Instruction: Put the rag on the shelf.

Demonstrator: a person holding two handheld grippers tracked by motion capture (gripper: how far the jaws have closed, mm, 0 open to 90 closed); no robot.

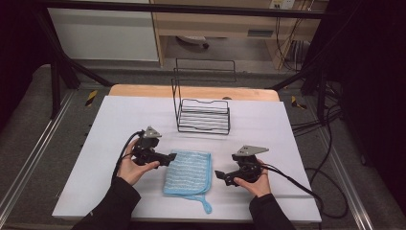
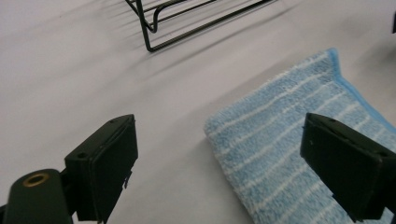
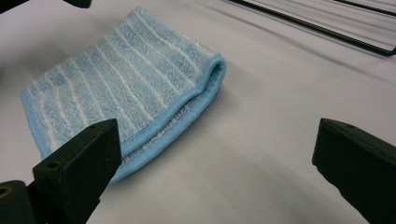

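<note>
We see a white tabletop (image 1: 115,124) bearing a folded blue cloth (image 1: 187,173) near its front edge and a black wire rack (image 1: 203,115) toward its back edge.

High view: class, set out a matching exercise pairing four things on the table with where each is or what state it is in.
Things:
1. blue striped cloth
2. black wire rack
3. left hand-held gripper
4. right hand-held gripper

Descriptions:
A. open, at the cloth's left edge
B. folded, lying flat
C. open, right of the cloth
D. standing behind the cloth

Pairs: 1-B, 2-D, 3-A, 4-C
</note>
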